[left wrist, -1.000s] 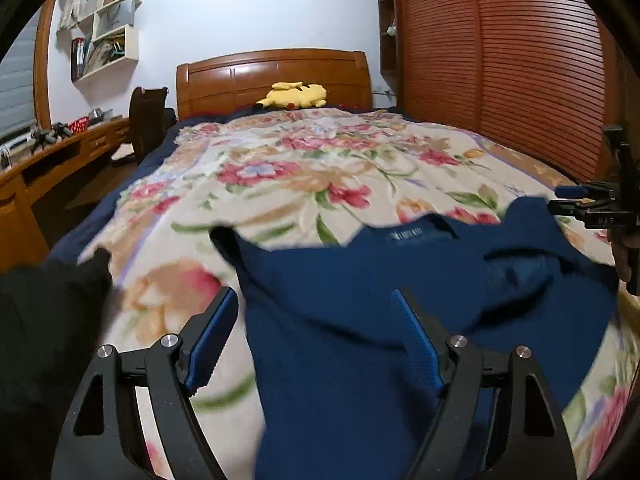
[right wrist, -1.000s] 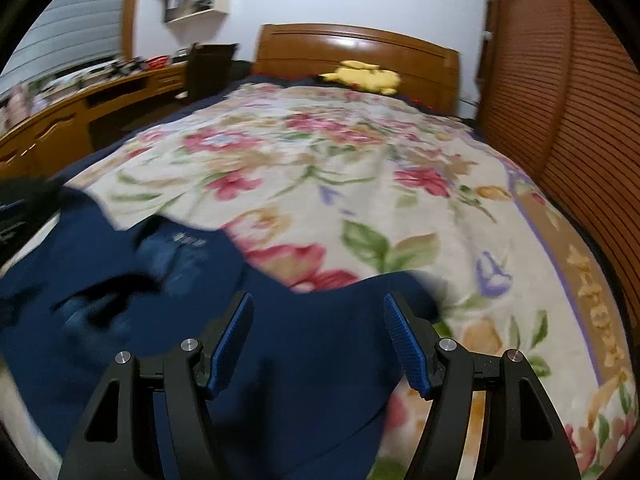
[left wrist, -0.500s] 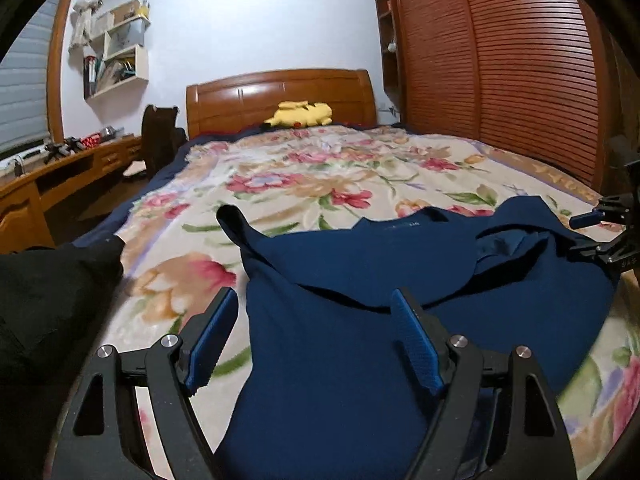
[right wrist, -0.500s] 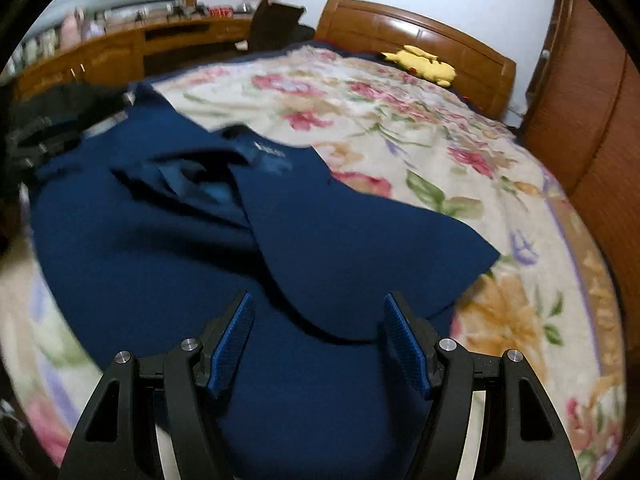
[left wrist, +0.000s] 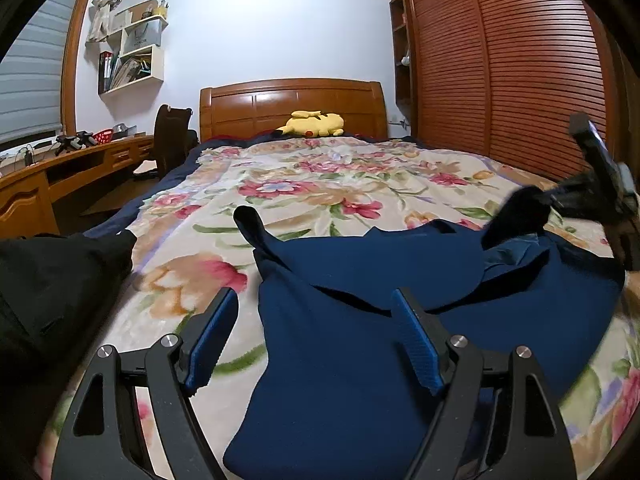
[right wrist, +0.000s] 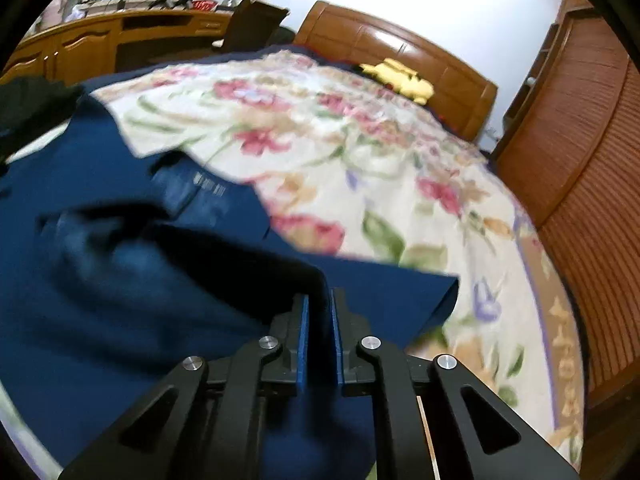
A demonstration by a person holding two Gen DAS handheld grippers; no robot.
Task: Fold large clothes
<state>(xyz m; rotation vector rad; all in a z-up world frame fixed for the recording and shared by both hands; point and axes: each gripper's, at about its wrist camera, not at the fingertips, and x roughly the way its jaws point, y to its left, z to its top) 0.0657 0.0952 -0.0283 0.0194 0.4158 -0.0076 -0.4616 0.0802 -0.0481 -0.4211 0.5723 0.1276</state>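
The right gripper (right wrist: 319, 300) has just squeezed shut on the blue shirt (right wrist: 120, 280). The left gripper (left wrist: 316, 320) is wide open, holding nothing, with the shirt's edge under it.

You have a plain navy-blue shirt (left wrist: 360, 344) on a cream bedspread (left wrist: 320, 184) patterned with pink and red flowers and green leaves. Your claw (left wrist: 316, 336) is black with blue pads (left wrist: 212, 336). Bright yellow plush toy (left wrist: 316, 124) by the reddish-brown wooden headboard (left wrist: 292, 100). Slatted wardrobe doors (left wrist: 512, 60) red-brown. Black garment (left wrist: 52, 276) at left.
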